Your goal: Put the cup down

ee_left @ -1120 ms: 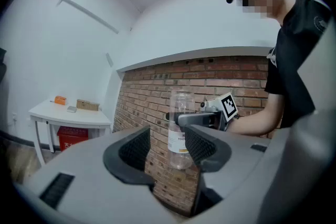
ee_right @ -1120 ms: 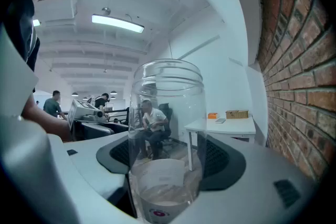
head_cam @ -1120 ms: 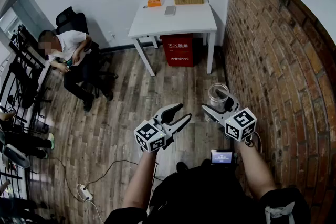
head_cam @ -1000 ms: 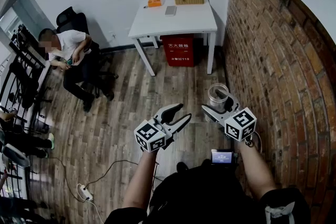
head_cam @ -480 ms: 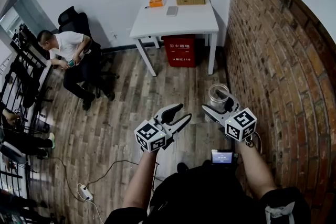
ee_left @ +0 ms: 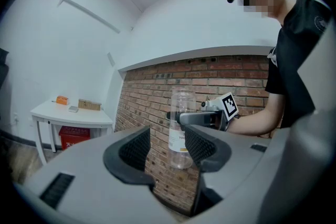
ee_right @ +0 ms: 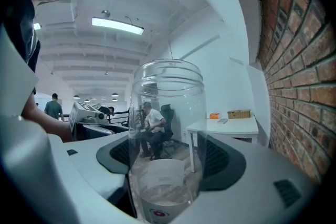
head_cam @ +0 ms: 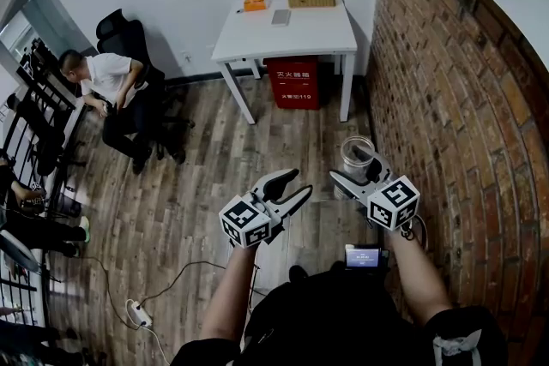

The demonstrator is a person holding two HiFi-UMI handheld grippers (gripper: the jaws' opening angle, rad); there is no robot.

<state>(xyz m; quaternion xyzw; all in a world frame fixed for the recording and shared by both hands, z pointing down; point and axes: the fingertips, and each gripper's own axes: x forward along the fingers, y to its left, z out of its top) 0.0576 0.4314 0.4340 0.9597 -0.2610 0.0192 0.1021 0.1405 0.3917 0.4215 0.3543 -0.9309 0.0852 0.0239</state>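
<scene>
A clear, empty plastic cup stands upright in mid-air over the wooden floor, close to the brick wall. My right gripper is shut on its lower part, one dark pad on each side. In the right gripper view the cup fills the middle between the jaws. My left gripper hangs open and empty a little to the cup's left, apart from it. In the left gripper view the cup shows beyond the open left gripper.
A brick wall runs along the right. A white table stands ahead against the far wall, with a red box under it. A person sits on a black chair at the left. Cables lie on the floor.
Both grippers and the cup have stayed where they were. The seated person at the left has shifted slightly.
</scene>
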